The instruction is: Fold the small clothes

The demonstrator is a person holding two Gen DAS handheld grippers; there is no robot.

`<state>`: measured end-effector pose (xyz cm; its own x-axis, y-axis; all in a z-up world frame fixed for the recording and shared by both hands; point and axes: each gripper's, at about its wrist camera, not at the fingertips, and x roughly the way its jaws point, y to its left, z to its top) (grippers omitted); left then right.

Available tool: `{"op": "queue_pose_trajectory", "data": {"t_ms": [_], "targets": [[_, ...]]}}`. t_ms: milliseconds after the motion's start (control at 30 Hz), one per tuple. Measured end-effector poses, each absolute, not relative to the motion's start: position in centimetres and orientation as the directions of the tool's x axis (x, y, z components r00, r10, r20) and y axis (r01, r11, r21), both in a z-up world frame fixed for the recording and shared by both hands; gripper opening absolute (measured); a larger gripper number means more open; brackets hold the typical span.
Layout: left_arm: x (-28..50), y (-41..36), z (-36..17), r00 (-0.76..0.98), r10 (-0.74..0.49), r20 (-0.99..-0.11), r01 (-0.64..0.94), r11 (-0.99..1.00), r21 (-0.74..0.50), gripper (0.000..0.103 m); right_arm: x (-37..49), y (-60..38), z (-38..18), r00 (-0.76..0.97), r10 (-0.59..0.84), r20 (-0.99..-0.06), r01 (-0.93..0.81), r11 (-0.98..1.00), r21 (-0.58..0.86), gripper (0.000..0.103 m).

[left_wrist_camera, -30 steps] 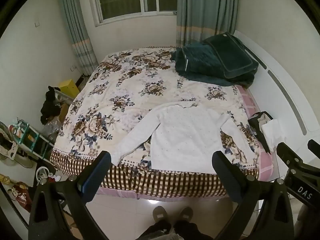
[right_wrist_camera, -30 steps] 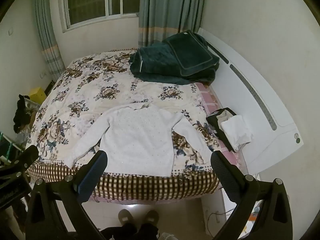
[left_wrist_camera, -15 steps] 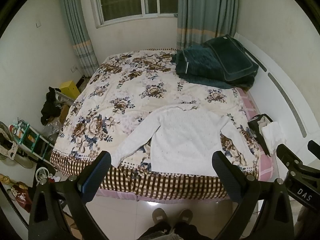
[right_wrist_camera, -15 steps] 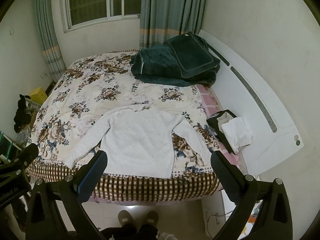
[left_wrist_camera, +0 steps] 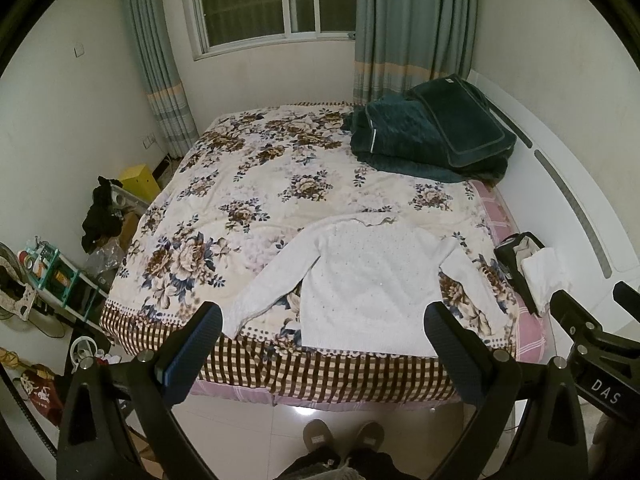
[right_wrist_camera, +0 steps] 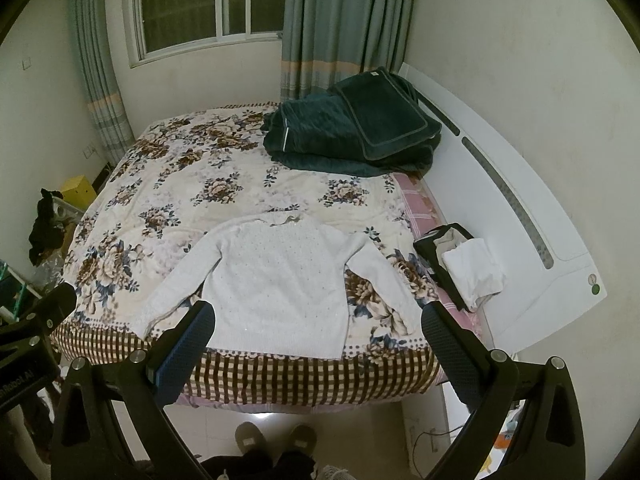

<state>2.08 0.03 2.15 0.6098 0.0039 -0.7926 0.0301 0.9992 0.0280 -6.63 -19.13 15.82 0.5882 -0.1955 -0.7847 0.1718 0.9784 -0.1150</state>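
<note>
A white long-sleeved sweater [left_wrist_camera: 364, 280] lies flat on the floral bedspread [left_wrist_camera: 256, 184] near the bed's front edge, sleeves spread to both sides. It also shows in the right wrist view [right_wrist_camera: 280, 284]. My left gripper [left_wrist_camera: 322, 332] is open and empty, held high above the floor in front of the bed. My right gripper [right_wrist_camera: 318, 328] is open and empty at the same height. Both are well short of the sweater.
A folded dark green blanket [left_wrist_camera: 428, 136] lies at the bed's far right. A small pile of folded clothes [right_wrist_camera: 464, 264] sits at the bed's right edge by the white headboard [right_wrist_camera: 520, 216]. Clutter and shelves [left_wrist_camera: 52, 276] stand left of the bed. My slippers [left_wrist_camera: 344, 436] are on the floor.
Both grippers have drawn back and up slightly, so the bed sits a little lower and smaller in view. The sweater has not moved.
</note>
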Motion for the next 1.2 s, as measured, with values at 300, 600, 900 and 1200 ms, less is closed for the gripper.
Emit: {"op": "queue_pose_trajectory", "data": {"t_ms": [300, 600, 900, 1200], "targets": [[1.61, 0.06, 1.95, 0.613, 0.004, -0.790, 0.028, 0.999, 0.026, 0.103, -6.63, -19.18, 15.91, 0.590, -0.194, -0.783, 0.171, 0.979, -0.114, 0.103], [1.66, 0.06, 2.06, 0.617, 0.003, -0.787, 0.028, 0.999, 0.026, 0.103, -6.60, -19.25, 16.04, 0.592, -0.195, -0.782, 0.172, 0.979, -0.114, 0.103], [1.44, 0.10, 1.90, 0.618, 0.002, -0.786, 0.027, 0.999, 0.023, 0.103, -6.68, -19.26, 16.16, 0.594, -0.195, -0.780, 0.172, 0.978, -0.114, 0.103], [1.45, 0.09, 2.02, 0.620, 0.001, -0.785, 0.027, 0.999, 0.023, 0.103, -6.76, -19.26, 16.31, 0.595, -0.194, -0.780, 0.171, 0.979, -0.113, 0.103]]}}
